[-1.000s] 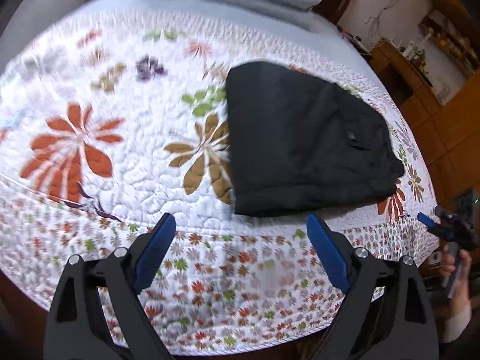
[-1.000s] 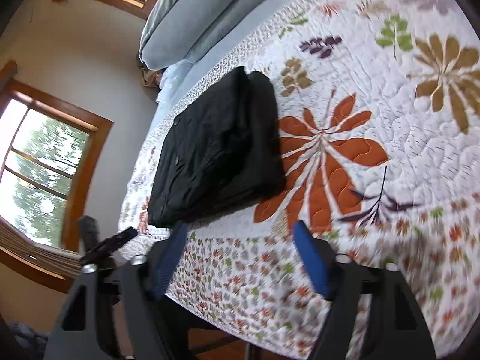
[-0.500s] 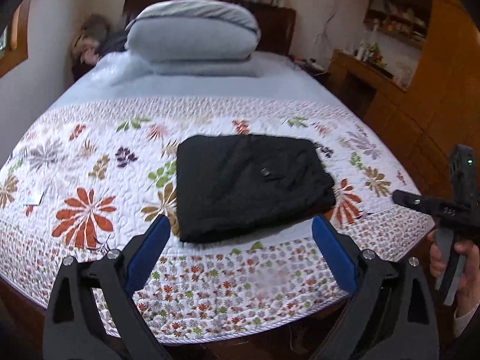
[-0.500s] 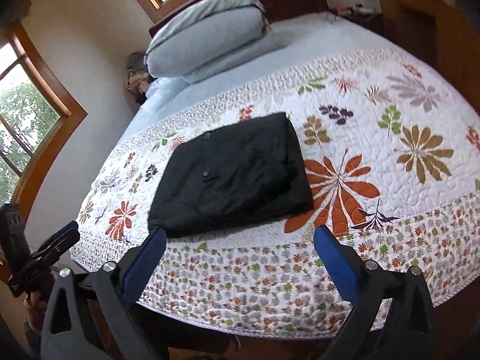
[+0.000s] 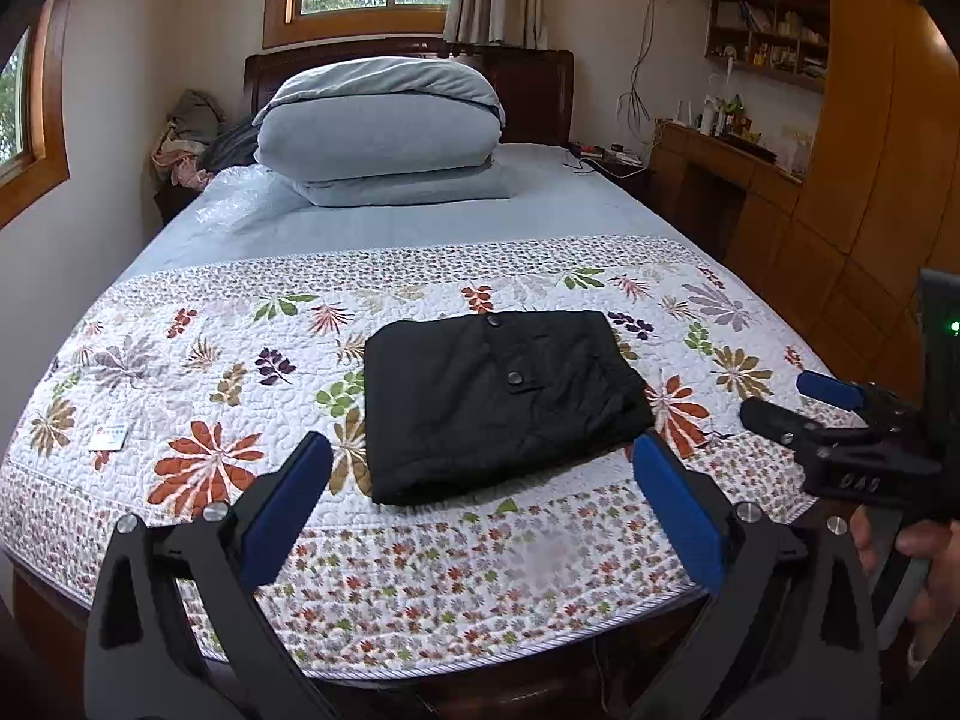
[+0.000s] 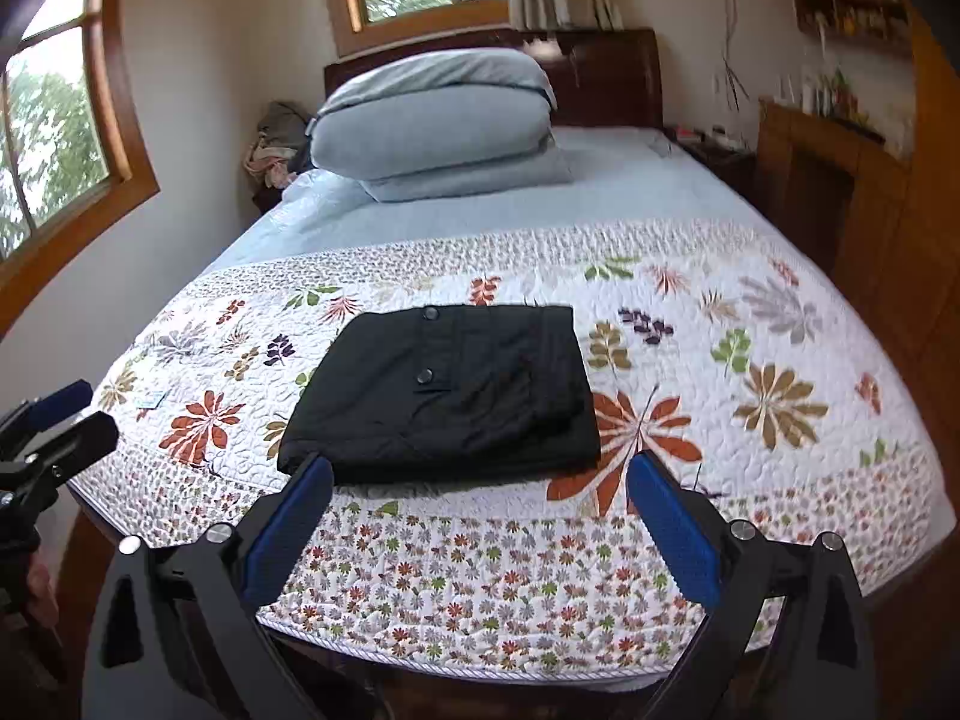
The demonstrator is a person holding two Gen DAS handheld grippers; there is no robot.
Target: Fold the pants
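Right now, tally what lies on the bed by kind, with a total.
Folded black pants: 1
Folded grey-blue duvet: 1
Floral quilt: 1
Small card: 1
Total: 4

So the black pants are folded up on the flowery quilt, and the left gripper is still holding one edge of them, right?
Not quite. The pants do lie folded on the quilt, but the left gripper holds nothing: in the left wrist view its jaws are opening, with nothing between them, clear of the cloth.
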